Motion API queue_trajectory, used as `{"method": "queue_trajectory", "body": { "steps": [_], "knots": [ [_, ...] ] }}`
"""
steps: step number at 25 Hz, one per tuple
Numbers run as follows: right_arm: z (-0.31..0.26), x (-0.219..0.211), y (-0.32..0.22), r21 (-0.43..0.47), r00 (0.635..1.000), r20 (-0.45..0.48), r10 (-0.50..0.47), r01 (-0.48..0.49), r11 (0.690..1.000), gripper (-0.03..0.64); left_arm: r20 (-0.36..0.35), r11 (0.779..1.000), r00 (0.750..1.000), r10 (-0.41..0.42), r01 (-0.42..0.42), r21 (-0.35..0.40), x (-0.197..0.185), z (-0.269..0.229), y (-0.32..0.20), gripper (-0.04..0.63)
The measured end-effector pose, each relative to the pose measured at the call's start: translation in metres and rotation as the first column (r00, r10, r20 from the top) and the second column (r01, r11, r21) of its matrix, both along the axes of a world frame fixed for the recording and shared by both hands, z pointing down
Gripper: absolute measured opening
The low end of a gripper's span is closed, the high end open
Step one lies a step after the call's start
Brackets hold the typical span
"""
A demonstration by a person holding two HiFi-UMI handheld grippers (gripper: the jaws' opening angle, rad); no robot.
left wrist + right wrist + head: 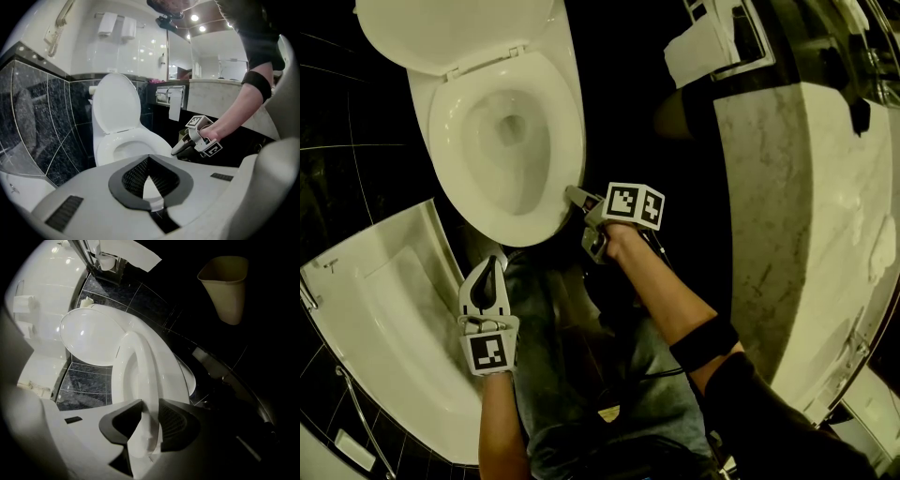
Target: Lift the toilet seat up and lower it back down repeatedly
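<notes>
White toilet seat [567,159], lowered flat

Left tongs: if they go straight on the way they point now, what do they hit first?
Probably the front rim of the toilet seat, straight ahead of the shut left tongs and close to them in the head view. Nothing shows between them; exact depth is unclear.

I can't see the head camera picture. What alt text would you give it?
Seen from above, a person's right gripper clamps the front rim of a white toilet seat, its lid raised. The left gripper hangs shut and empty nearby.
</notes>
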State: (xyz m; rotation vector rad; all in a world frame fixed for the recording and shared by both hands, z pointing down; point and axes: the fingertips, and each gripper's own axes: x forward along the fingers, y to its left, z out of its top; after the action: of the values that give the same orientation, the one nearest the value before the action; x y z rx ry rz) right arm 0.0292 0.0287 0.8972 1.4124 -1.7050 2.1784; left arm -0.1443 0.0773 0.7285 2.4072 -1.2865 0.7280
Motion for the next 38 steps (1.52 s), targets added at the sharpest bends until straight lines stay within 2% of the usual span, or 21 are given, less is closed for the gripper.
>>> {"method": "queue_trajectory", "body": {
  "steps": [9,13,16,22,26,30,38],
  "knots": [
    [-0.034,0.002,-0.002,-0.009,0.999,0.033,0.02,-0.019,1.0,0.123,-0.011,0.999,1.0,-0.002,0.001,-0.037,0.002,0.007,0.02,-0.011],
    [-0.053,0.001,-0.007,-0.011,0.998,0.06,0.038,-0.037,0.999,0.121,0.006,0.997,1.0,-0.009,0.009,-0.08,0.004,0.01,0.028,-0.011],
    [-0.065,0.001,-0.01,-0.014,0.996,0.076,0.05,-0.049,0.999,0.121,0.035,0.995,0.999,0.041,-0.038,-0.091,0.003,0.02,0.037,-0.011],
    [-0.074,0.001,-0.012,-0.019,0.995,0.082,0.06,-0.058,0.998,0.121,0.057,0.983,0.998,-0.01,0.02,-0.181,-0.012,0.062,0.048,-0.011],
    [-0.076,0.001,-0.013,-0.025,0.994,0.088,0.064,-0.062,0.998,0.121,0.097,0.96,0.995,0.0,0.027,-0.279,-0.014,0.095,0.047,-0.011],
    [-0.078,0.001,-0.014,-0.024,0.994,0.093,0.064,-0.063,0.998,0.121,0.053,0.964,0.999,-0.008,0.022,-0.264,0.0,0.098,0.026,-0.011],
    [-0.086,0.0,-0.018,0.005,0.993,0.105,0.06,-0.061,0.998,0.121,-0.003,0.973,0.997,-0.077,0.074,-0.22,0.005,0.08,0.006,-0.012]
  ]
}}
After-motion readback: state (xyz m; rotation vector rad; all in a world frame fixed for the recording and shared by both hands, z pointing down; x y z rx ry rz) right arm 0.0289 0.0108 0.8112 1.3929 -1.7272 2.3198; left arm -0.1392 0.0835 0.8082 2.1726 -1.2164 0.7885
